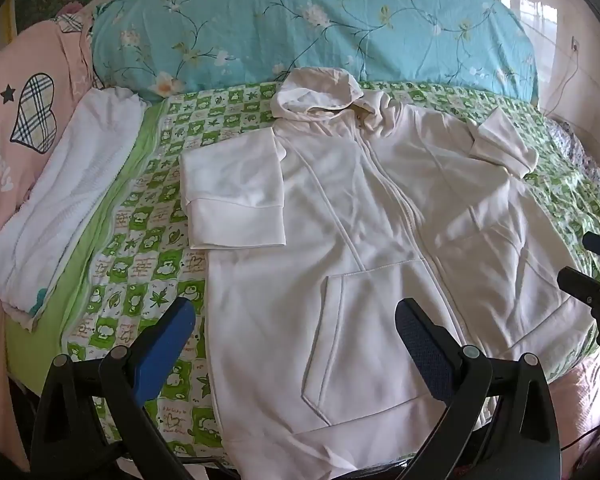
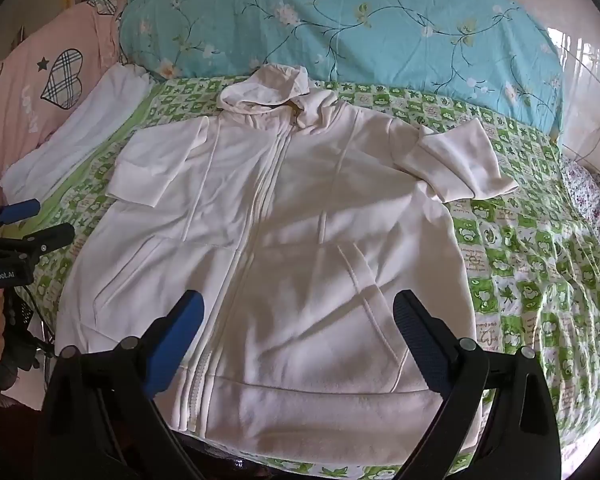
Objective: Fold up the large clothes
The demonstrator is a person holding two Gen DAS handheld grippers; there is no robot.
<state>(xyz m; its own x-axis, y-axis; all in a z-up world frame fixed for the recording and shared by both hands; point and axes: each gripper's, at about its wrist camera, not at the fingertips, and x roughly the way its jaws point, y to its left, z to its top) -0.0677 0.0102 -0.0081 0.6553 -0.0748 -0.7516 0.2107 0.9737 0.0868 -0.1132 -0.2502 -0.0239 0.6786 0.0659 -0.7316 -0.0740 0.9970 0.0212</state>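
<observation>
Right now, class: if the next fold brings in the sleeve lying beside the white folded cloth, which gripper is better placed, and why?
The left gripper. It hovers open over the hoodie's near hem on that sleeve's side, while the right gripper, also open, sits toward the opposite sleeve and would have to cross the garment.

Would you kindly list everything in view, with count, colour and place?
hooded jacket: one, cream, zipped, flat on the bed, sleeves folded inward
bedsheet: one, green and white check, under the jacket
quilt: one, turquoise floral, behind the hood
folded cloth: one, white, left of the jacket
pillow: one, pink, plaid heart, far left
left gripper: jaws open, over the hem
right gripper: jaws open, over the hem
</observation>
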